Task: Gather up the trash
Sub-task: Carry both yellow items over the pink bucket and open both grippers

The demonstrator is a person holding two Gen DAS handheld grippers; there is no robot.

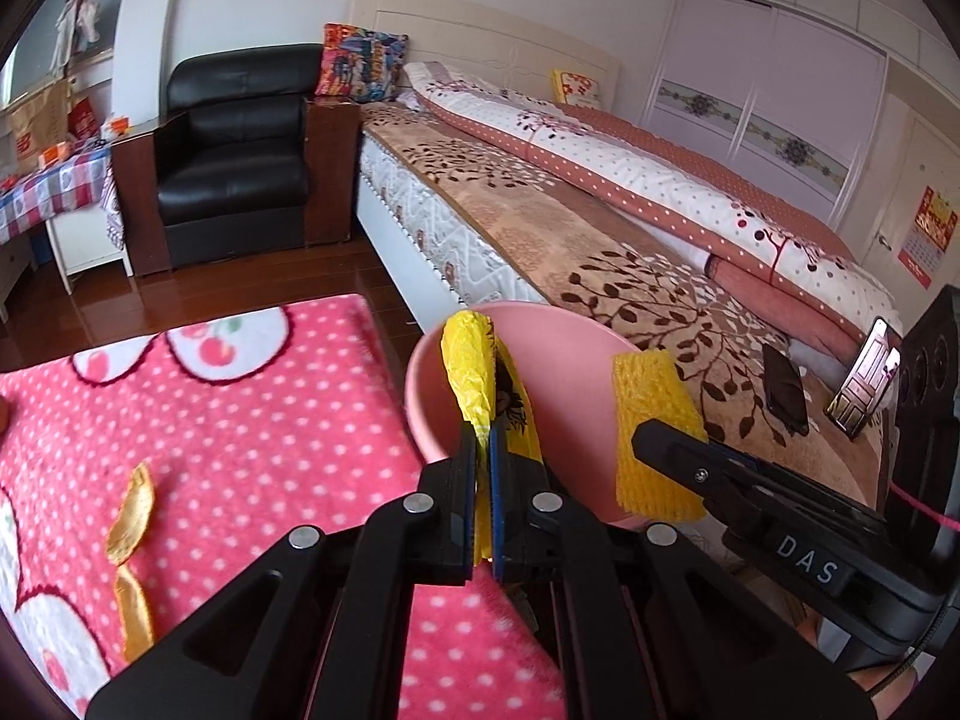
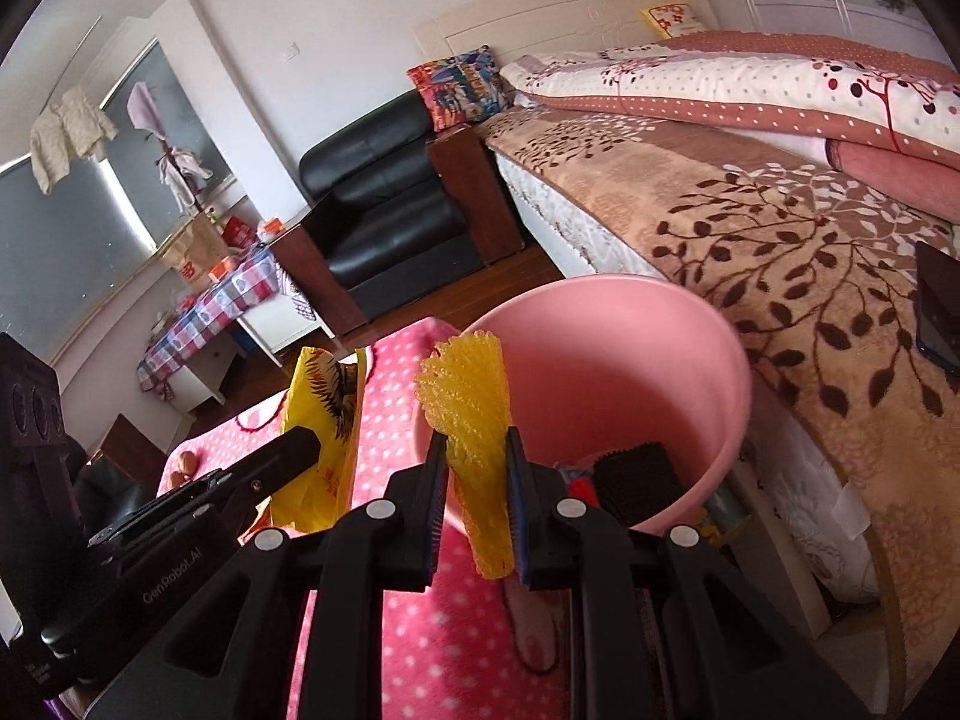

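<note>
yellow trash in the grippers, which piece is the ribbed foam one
The foam net in the right gripper: thick, with a ribbed mesh texture. The left gripper holds a thin, smooth plastic bag with dark print.

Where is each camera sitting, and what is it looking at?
Left wrist view: sits on the left hand-held gripper, looking along its fingers at the pink bin beside the bed; its jaws pinch a yellow bag.
Right wrist view: sits on the right hand-held gripper, looking into the same bin; its jaws clamp yellow foam netting.
Shared: bin, bed, black armchair, pink dotted rug, and each other's gripper.
</note>
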